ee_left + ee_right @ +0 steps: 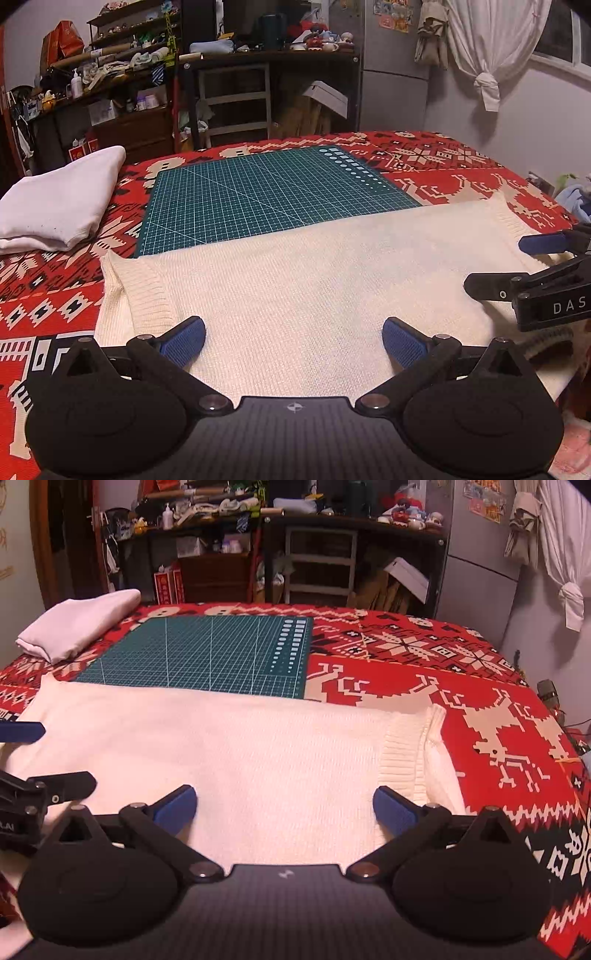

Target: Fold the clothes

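Hovering: both grippers spread | cream ribbed-knit sweater (314,288) flat

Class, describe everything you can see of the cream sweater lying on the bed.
The cream sweater is a chunky knit with ribbed bands at both ends. It lies flat as a wide strip on the red patterned blanket, its far edge overlapping the green cutting mat. The left gripper and right gripper hover open over its near edge, gripping nothing.
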The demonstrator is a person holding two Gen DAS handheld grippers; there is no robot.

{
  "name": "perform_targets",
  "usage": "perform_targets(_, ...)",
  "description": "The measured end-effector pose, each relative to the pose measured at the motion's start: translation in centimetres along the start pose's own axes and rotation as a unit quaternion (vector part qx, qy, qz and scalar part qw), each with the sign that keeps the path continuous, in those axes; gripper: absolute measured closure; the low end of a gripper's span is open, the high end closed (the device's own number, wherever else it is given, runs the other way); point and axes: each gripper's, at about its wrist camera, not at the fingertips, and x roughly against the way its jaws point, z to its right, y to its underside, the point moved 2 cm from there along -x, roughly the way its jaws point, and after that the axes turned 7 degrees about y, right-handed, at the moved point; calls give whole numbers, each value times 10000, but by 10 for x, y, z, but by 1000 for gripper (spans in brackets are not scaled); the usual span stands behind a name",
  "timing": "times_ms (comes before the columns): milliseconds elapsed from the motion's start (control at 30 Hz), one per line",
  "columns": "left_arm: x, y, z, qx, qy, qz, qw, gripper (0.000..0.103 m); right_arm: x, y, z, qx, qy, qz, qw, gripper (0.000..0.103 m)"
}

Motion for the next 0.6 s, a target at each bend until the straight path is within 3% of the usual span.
perform_targets(100,-1,-3,-1,-13,11,-92,10000,0,0,-3,1,23,-6,-118,9999,0)
perform_targets(267,4,-12,4,66,21,-571,9983,0,3,-14,3,61,-7,-492,9988,0)
perform_targets(433,20,6,17,65,63,-642,9979,0,23,-10,7,-79,42,-630,9980,0)
perform_targets(533,25,16,20,52,24,-453,9990,0,28,4,6,-1,68,-771,9970,0)
perform_targets(600,26,18,20,74,16,-363,9993,0,31,11,5,64,105,-647,9978,0)
